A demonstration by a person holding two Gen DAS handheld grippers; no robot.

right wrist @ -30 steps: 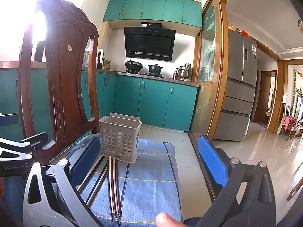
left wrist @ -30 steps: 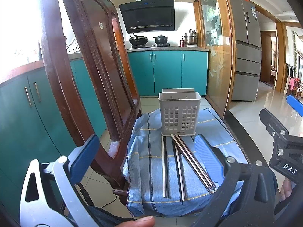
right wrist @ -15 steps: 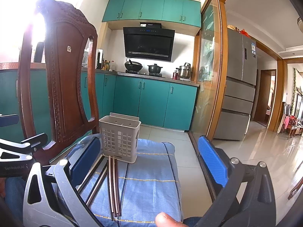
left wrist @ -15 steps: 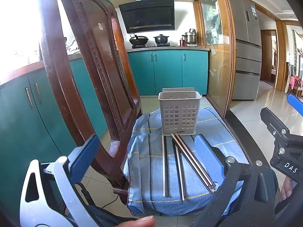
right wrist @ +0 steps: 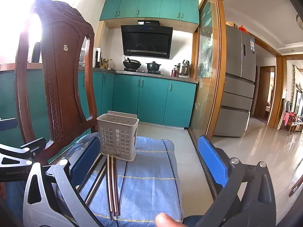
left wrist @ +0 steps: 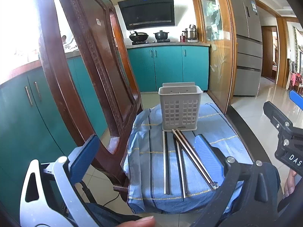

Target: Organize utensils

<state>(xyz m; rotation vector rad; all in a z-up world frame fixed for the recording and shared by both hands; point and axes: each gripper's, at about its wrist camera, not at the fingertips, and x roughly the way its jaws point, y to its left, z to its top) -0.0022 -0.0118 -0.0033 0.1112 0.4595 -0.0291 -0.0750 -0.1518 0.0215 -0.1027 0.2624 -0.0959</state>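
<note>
Two hand-held grippers, my left hand-held gripper [left wrist: 145, 151] and right hand-held gripper [right wrist: 149, 157], hang spread wide and empty above the blue cloth [left wrist: 217, 132]. At its far end stands the grey utensil holder [left wrist: 180, 109], light plastic, likely easy to tip. Before it lie the chopsticks [left wrist: 180, 157], thin, stiff and probably slippery; I'd pinch one pair near mid-length.
</note>
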